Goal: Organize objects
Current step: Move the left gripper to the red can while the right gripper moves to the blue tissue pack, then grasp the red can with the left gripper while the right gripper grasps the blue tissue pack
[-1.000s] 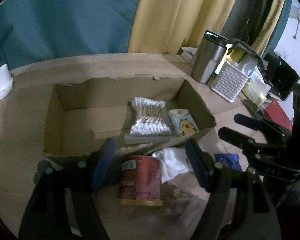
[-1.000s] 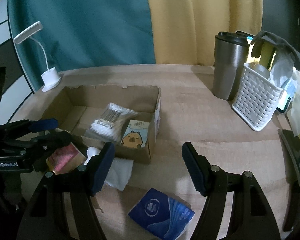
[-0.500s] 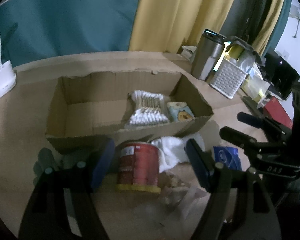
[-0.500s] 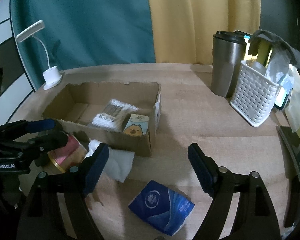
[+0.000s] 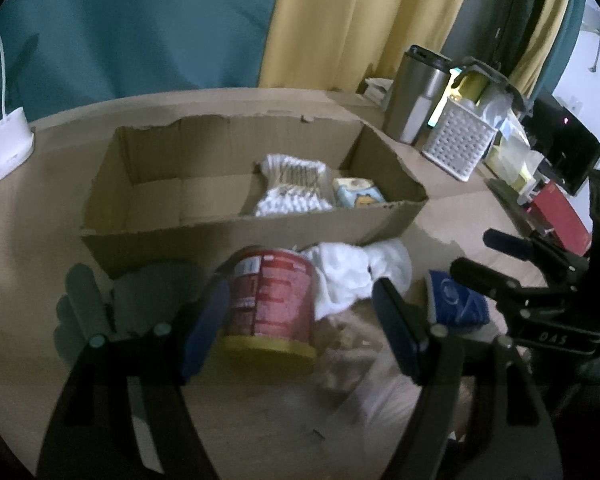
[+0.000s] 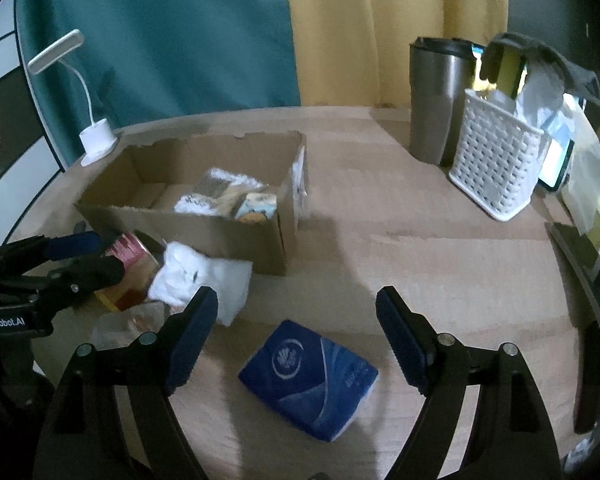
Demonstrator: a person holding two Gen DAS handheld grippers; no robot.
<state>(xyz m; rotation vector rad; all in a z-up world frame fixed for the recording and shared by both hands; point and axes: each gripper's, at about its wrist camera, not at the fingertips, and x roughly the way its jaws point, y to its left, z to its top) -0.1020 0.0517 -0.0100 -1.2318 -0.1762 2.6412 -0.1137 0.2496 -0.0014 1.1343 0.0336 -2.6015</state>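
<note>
Pick-up step, I judge. My left gripper (image 5: 300, 316), jaws wide, straddles the red can (image 5: 272, 300); right gripper (image 6: 296, 336), jaws wide, over the blue tissue pack (image 6: 308, 376). Next: lower, close, carry to the cardboard box (image 5: 236, 236).

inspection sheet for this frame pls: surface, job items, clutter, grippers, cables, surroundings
Surface: wooden table, mostly bare on the right of the right wrist view.
Job's things: cardboard box holds cotton swabs and a small cartoon pack. In front of it, outside: red can on its side, white cloth, blue tissue pack.
Clutter: steel tumbler, white basket stuffed with items, a lit screen behind it, red box at the edge.
Grippers: left gripper open, straddling the can, pads not pressing. Right gripper open above the tissue pack, holding nothing.
Cables: white lead above the lamp base.
Surroundings: teal and yellow curtains.
</note>
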